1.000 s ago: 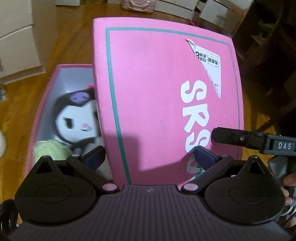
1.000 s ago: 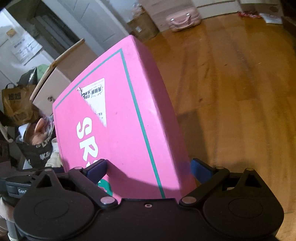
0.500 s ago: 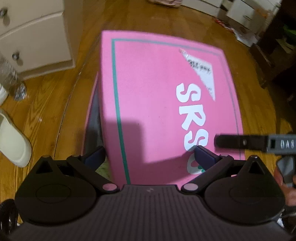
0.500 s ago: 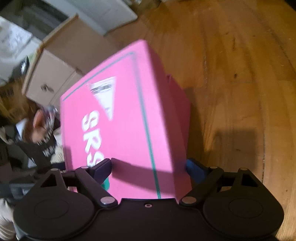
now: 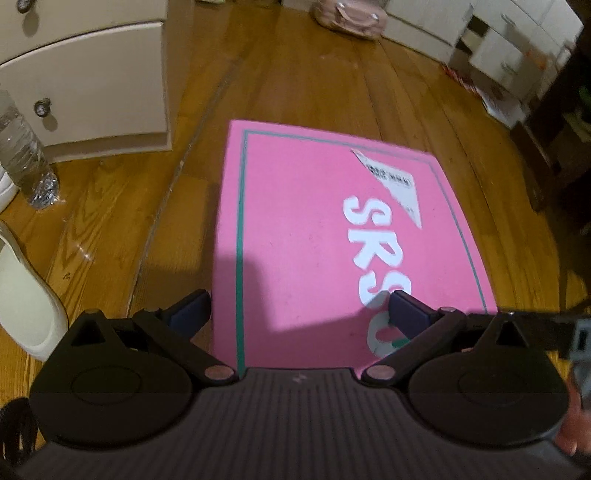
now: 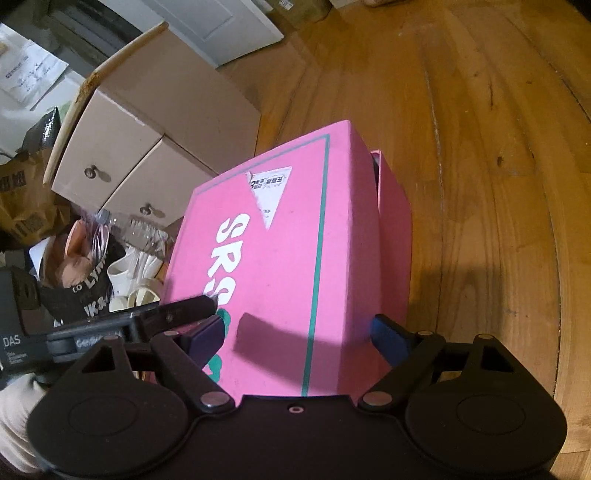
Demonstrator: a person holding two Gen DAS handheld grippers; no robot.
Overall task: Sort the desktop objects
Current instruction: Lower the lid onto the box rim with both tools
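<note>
Pink lid is lying lengthwise ahead on its box, near end sitting between both wide-open, empty tongs, left tongs and right tongs.

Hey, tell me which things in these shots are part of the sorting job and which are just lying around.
Part of the job:
pink lid, set on the box
pink box beneath it
left gripper and right gripper, both open astride the lid's near edge

Just lying about:
water bottle
drawer cabinet
pink bag
white slipper
</note>
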